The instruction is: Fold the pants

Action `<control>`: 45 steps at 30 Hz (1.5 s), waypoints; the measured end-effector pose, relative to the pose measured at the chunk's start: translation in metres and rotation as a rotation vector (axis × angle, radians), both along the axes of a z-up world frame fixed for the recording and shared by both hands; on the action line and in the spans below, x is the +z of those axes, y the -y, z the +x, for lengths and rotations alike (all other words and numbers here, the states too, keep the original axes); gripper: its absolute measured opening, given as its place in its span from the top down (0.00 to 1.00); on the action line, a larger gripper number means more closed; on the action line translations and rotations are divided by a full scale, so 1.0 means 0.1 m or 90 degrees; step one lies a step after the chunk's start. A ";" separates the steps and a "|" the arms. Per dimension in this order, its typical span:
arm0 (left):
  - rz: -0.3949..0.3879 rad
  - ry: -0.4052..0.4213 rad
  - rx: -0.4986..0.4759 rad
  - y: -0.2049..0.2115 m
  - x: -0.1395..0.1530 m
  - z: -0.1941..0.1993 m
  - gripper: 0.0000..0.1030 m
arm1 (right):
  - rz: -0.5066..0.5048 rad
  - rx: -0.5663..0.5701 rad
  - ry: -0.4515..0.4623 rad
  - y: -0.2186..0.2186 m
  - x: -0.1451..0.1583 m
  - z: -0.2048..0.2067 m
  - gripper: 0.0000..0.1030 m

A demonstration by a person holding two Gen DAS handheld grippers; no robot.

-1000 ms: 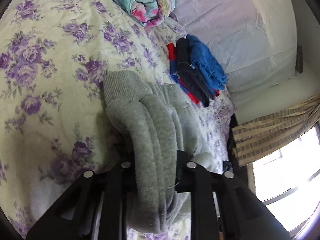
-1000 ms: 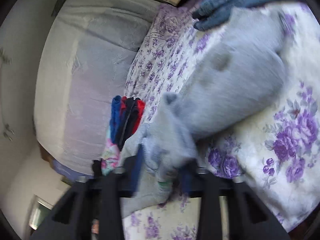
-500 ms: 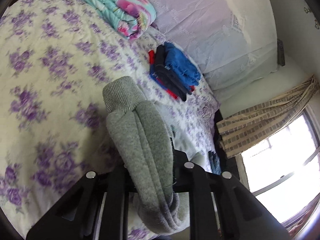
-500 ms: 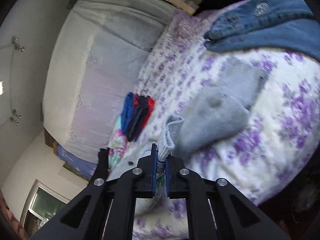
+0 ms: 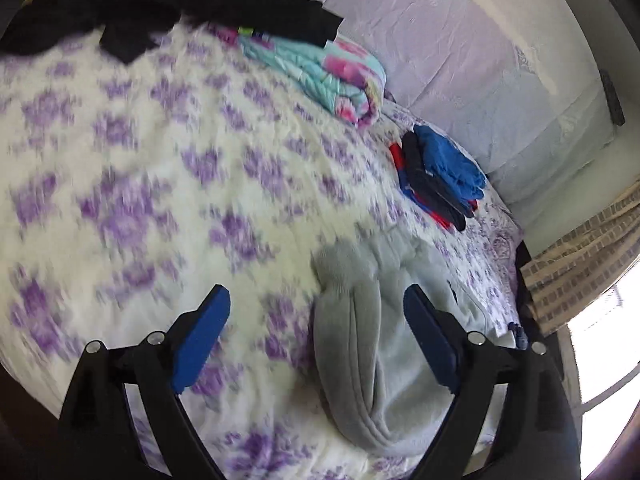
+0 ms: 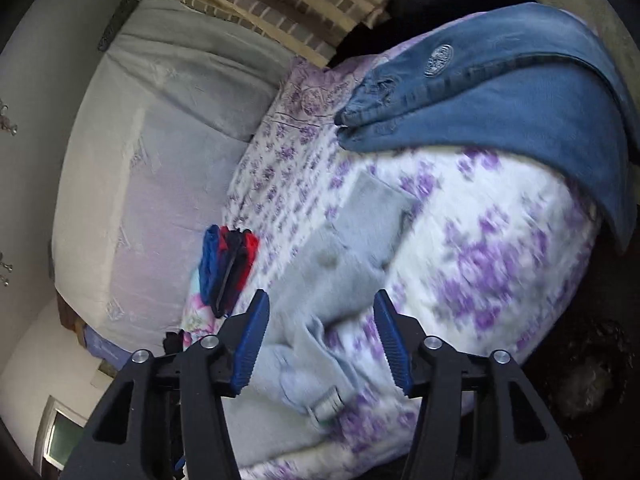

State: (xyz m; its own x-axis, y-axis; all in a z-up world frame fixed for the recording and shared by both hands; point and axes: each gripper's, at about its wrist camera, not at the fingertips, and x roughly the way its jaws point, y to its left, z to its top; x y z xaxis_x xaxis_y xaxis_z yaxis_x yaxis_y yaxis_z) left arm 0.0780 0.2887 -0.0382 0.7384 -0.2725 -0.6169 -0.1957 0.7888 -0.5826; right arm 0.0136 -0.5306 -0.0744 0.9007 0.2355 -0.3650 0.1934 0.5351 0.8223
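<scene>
Both my fingers spread wide, holding nothing. Grey pants [image 5: 360, 344] lie folded on bed [image 5: 120, 168] between left gripper [image 5: 316, 320] fingers, beneath right gripper [image 6: 320, 330]. Fold looks laid; next probably regrasp folded end for another fold.

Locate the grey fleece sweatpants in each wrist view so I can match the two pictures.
Left wrist: grey fleece sweatpants lie folded, bottom centre-right, between the open fingers.
Right wrist: they run diagonally through the centre, down to the lower middle.
Shared landmark: the stack of folded red, black and blue clothes near the headboard.
</scene>
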 end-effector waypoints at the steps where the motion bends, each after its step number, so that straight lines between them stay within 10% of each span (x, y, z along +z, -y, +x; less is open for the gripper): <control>1: 0.007 0.007 -0.005 -0.01 0.08 0.08 0.17 | 0.003 0.000 -0.002 0.04 0.00 0.10 0.44; 7: 0.075 -0.013 -0.135 0.46 0.38 1.07 0.18 | 0.104 0.030 -0.010 0.17 0.05 0.75 0.44; 13: 0.063 -0.079 -0.257 0.96 0.14 1.95 0.18 | -0.141 -0.006 -0.102 0.42 0.43 1.23 0.28; 22: 0.016 -0.145 -0.349 1.36 -0.22 2.45 0.18 | -0.108 0.088 -0.159 0.53 -0.16 1.59 0.29; 28: 0.016 -0.198 -0.410 1.64 -0.43 2.66 0.20 | -0.120 0.108 -0.137 0.49 -0.16 1.48 0.75; 31: 0.019 -0.220 -0.390 1.75 -0.52 2.73 0.39 | -0.122 0.095 -0.120 0.48 -0.16 1.42 0.83; 34: -0.047 -0.193 -0.382 1.76 -0.50 2.69 0.82 | -0.109 0.080 -0.105 0.47 -0.13 1.38 0.85; 45: -0.109 0.031 -0.231 1.13 0.52 2.34 0.87 | -0.166 0.105 -0.002 0.30 0.67 1.82 0.88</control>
State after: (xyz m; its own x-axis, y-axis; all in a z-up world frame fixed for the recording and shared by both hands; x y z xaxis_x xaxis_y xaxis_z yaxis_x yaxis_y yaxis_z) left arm 0.3116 0.1760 0.0142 0.6024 -0.6162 -0.5074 0.1082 0.6928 -0.7129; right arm 0.1952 -0.5603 -0.0078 0.8570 0.2759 -0.4352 0.0892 0.7524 0.6526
